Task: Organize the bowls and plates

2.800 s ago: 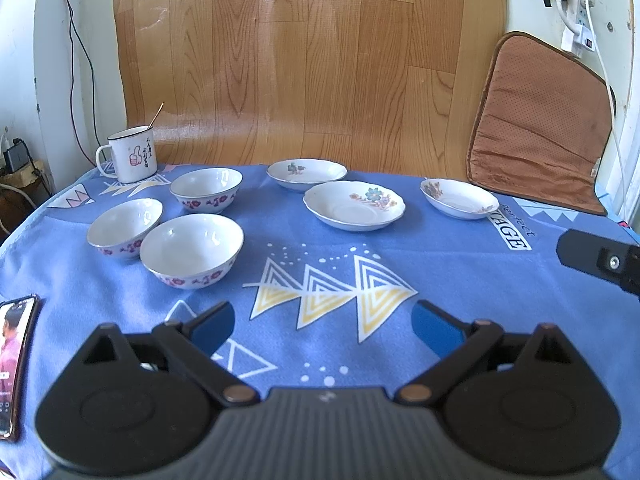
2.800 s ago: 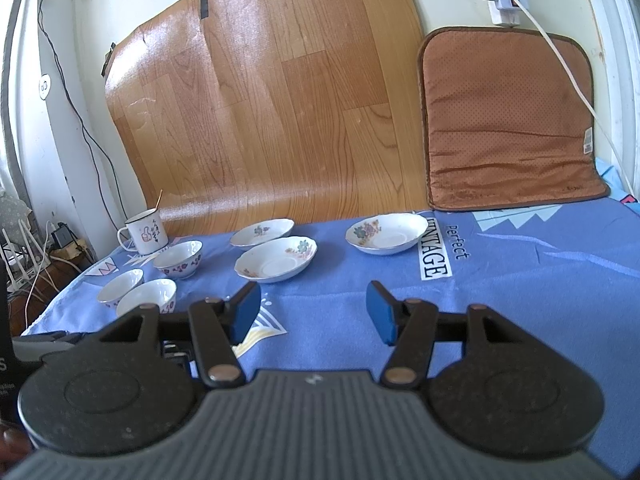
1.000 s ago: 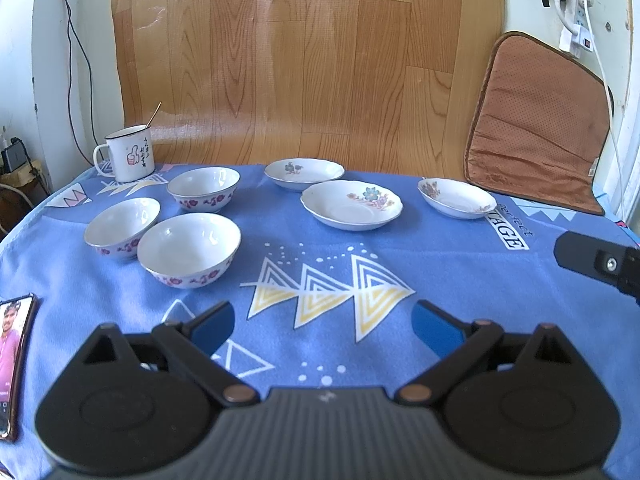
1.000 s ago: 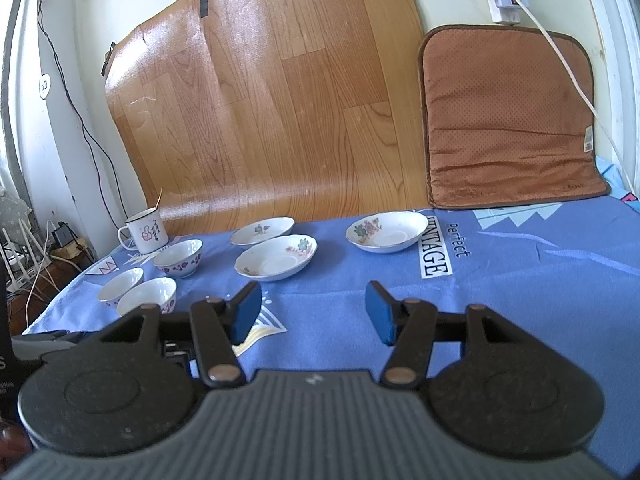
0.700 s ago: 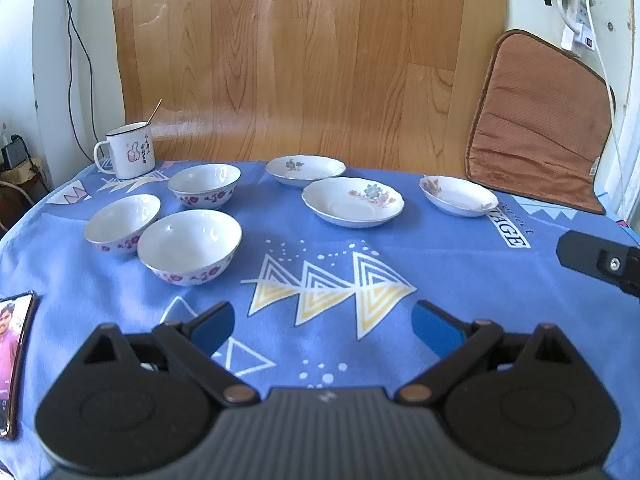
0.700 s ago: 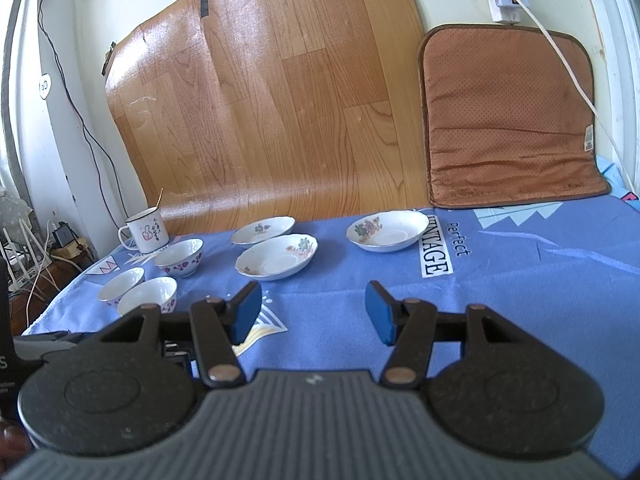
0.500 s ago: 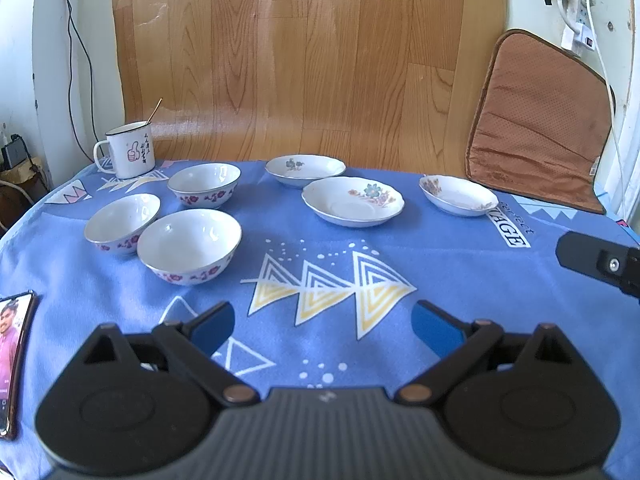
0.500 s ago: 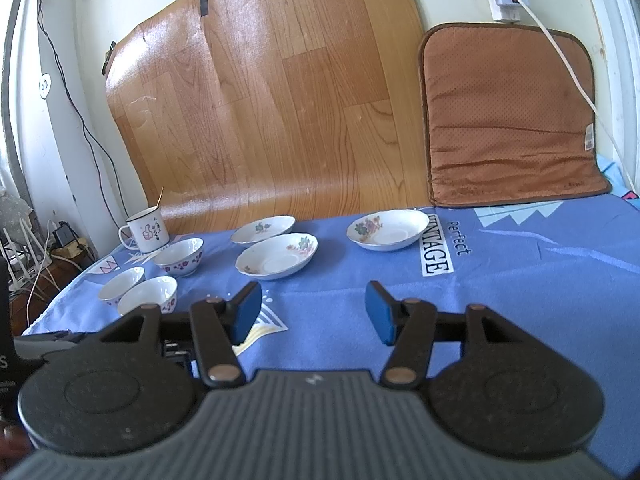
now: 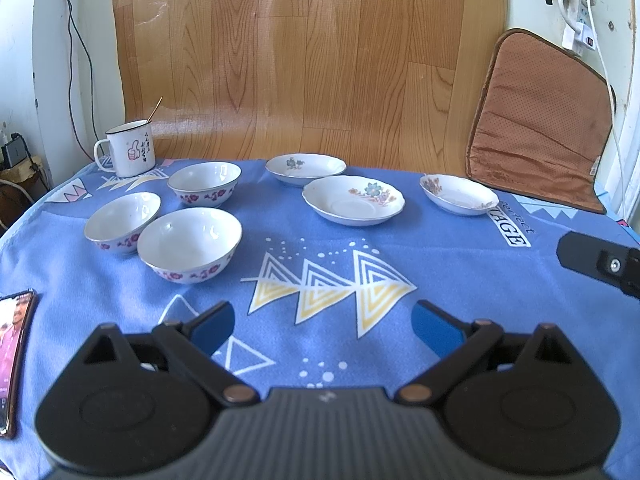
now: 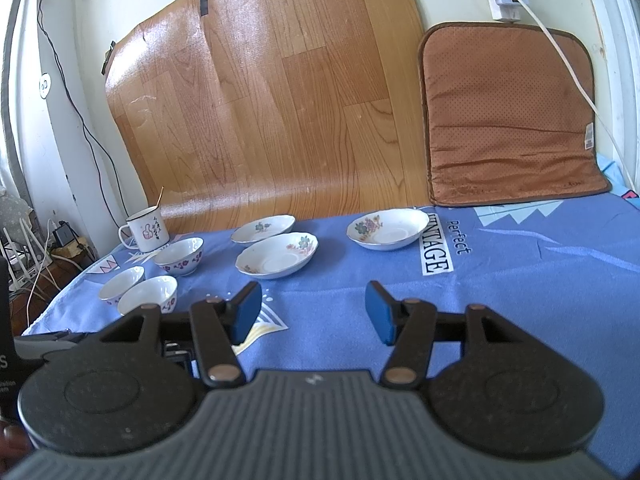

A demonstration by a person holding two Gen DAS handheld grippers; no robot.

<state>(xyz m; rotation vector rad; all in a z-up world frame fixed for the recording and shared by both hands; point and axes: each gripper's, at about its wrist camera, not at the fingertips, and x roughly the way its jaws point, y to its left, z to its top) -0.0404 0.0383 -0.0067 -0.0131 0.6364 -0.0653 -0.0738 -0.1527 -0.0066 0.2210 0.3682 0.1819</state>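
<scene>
Left wrist view: the left gripper (image 9: 322, 326) is being held above a blue patterned cloth (image 9: 460, 272), jaws spread wide with nothing between them. Right wrist view: the right gripper (image 10: 313, 312) is being held about half open, also empty. Beyond them, three bowls (image 9: 189, 243) are being seen clustered at the left, close beside one another, and three plates (image 9: 353, 199) are lying toward the right, all unstacked. A mug (image 9: 130, 153) is standing behind the bowls, a phone (image 9: 14, 356) at the near left edge. One bowl should probably be gripped by its rim, lifted level and nested gently. Compared with the earlier frames, nothing is being moved; both grippers are being kept where they were.
</scene>
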